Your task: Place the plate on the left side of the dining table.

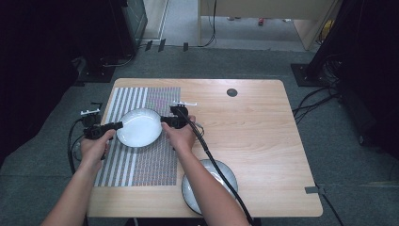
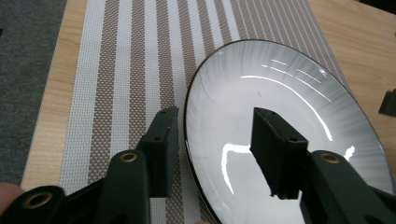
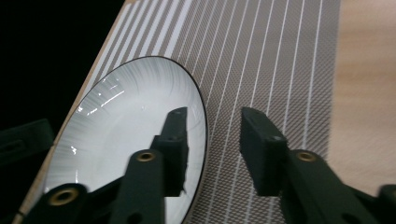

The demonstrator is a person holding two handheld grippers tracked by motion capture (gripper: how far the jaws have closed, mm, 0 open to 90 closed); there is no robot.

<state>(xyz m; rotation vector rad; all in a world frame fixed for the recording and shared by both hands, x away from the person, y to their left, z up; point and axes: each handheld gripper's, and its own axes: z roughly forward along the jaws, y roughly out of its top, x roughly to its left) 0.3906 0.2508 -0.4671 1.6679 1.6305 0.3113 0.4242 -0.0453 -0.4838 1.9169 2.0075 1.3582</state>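
Observation:
A white plate [image 1: 139,127] with a thin dark rim lies on a striped placemat [image 1: 141,165]. My left gripper [image 1: 120,125] is at the plate's left edge. In the left gripper view the plate [image 2: 280,93] has its rim between the parted jaws of that gripper [image 2: 215,121], and neither pad presses on it. My right gripper [image 1: 163,120] is at the plate's right edge. In the right gripper view this gripper [image 3: 215,116] straddles the rim of the plate [image 3: 126,112] in the same way, one jaw over the plate and one over the placemat [image 3: 261,56]. Both grippers are open.
A second, greyer plate [image 1: 221,172] sits on the wooden table [image 1: 254,122] near the front edge, partly under my right forearm. A small dark round disc [image 1: 232,92] lies at the table's far side. The right gripper's cable runs back over that second plate.

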